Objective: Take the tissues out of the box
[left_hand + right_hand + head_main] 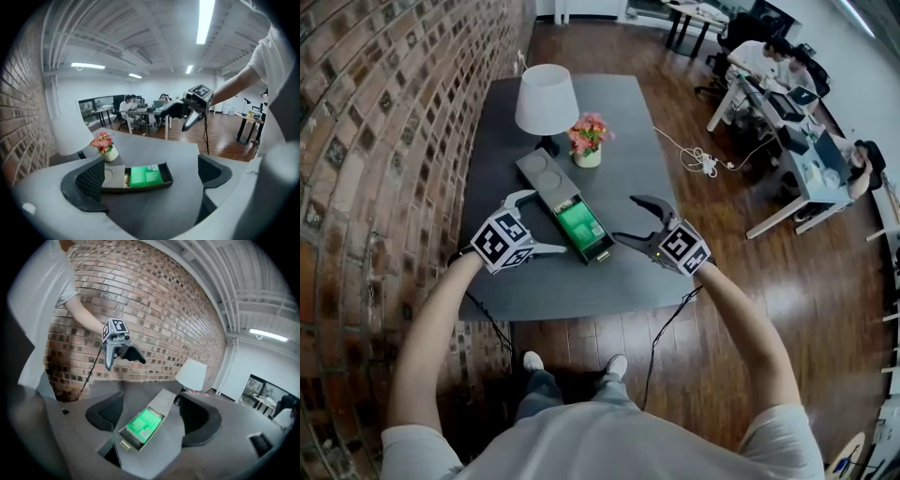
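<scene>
Green tissue pack point(580, 221) lies in the half-open box point(542, 172) near the front edge of the bench point(623, 122); left gripper point(549, 222) and right gripper point(624, 217), both gaping empty, may drag the unbraced box off.

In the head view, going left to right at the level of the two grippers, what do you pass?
Brick wall → left gripper → green tissue pack → right gripper → wooden floor.

Box point(565, 203) on table point(619, 277), tissue pack point(580, 223) in its near end. Lamp point(546, 98) behind box, flower pot point(588, 141) to lamp's rt. L gripper point(547, 221) left of box, R gripper point(623, 218) right.
</scene>
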Available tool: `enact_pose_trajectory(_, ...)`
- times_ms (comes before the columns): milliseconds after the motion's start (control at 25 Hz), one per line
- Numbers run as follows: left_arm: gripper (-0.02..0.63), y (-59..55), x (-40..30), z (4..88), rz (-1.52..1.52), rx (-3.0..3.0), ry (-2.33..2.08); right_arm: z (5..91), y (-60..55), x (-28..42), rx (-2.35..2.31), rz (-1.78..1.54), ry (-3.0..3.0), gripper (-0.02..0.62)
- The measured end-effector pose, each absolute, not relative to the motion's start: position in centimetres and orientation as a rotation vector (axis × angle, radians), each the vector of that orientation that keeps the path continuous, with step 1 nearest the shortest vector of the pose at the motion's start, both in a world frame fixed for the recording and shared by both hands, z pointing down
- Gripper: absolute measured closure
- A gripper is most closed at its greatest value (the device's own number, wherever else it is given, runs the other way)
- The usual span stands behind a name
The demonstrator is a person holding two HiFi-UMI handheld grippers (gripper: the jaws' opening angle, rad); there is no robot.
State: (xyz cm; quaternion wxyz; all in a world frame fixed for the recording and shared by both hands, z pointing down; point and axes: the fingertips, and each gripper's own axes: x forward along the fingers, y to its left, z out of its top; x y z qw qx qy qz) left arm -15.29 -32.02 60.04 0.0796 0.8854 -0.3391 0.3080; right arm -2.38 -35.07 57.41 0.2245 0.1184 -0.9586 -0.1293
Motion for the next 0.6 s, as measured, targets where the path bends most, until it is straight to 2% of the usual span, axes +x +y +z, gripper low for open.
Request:
enact_pose_trajectory(280,0.004,-33.3,-17.3,65.0,1.113,2.504,-0.957,59.9,-37.1,4.0,0.495,-0.231,-2.658,0.206)
enact_pose_trajectory(600,0.005,-36.2,-14.9,69.4,1.241,2.494,-0.815,63.4,-36.1,8.8,0.581,-0.11,-2.616,0.207)
